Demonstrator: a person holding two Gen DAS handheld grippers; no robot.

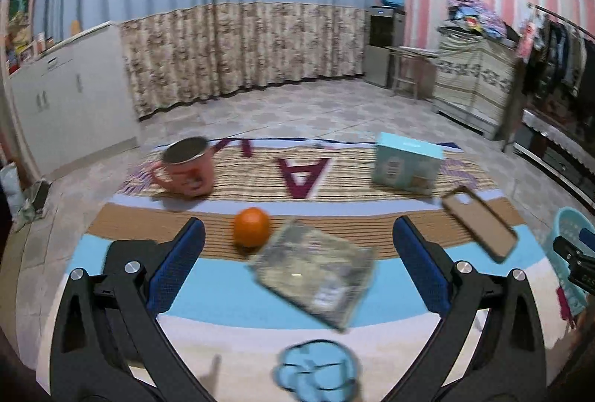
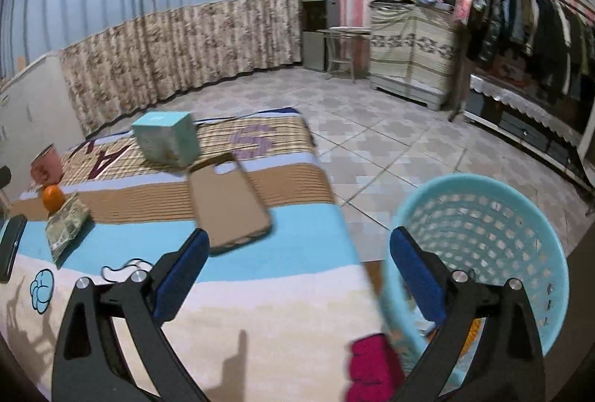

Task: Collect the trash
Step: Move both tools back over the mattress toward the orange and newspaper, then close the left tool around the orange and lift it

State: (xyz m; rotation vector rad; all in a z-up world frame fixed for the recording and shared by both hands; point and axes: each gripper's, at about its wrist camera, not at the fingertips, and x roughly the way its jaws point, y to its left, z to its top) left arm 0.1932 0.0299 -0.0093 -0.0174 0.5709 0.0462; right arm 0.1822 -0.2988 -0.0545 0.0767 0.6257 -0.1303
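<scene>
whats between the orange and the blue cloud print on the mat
The crinkled silvery wrapper lies between the orange and the blue cloud print, touching the orange's side. The left wrist view shows it best.

Left gripper (image 1: 297, 253) and right gripper (image 2: 297, 260): each has two matte black plastic arms with triangular cut-outs, joined by round silver screw heads. Each finger carries a rectangular blue pad (image 1: 178, 268) with a finely textured surface on its inner face.
</scene>
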